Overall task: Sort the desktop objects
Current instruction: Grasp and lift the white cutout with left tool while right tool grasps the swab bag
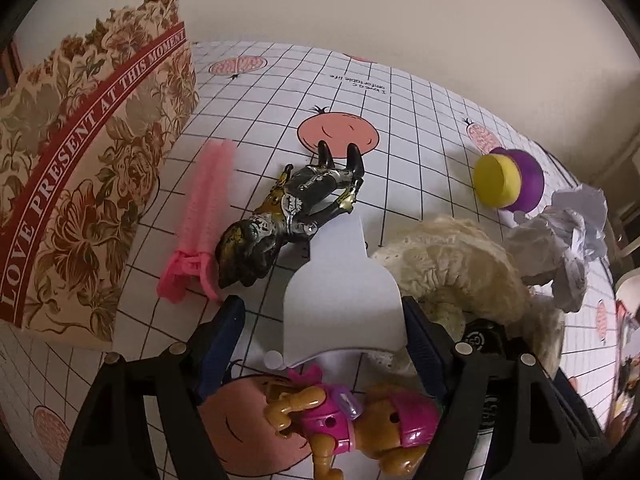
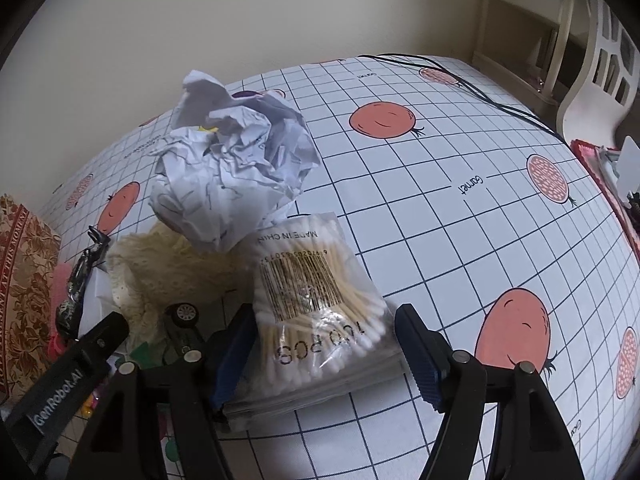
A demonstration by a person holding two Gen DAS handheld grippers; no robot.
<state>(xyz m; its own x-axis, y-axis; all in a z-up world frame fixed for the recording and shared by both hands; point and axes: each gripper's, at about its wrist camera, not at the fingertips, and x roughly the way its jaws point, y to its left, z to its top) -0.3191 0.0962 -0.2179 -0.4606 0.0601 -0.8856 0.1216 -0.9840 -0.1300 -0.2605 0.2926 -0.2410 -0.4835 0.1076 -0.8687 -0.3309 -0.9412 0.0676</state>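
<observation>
Straddling the cotton swab bag (image 2: pixel 320 300), the right tool (image 2: pixel 326 348) stood released, the bag's long axis running straight ahead on the worktop (image 2: pixel 460 248); the left tool (image 1: pixel 324 324), also released, framed a white card (image 1: pixel 344 304).

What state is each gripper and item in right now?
Left gripper: open, straddling a white card.
Right gripper: open, around the clear bag of cotton swabs, sealed, flat.
White paper ball: crumpled.
Black-and-silver armoured figure: lying down.
Brown toy dog in pink: lying down.
Floral paper box: upright.
</observation>
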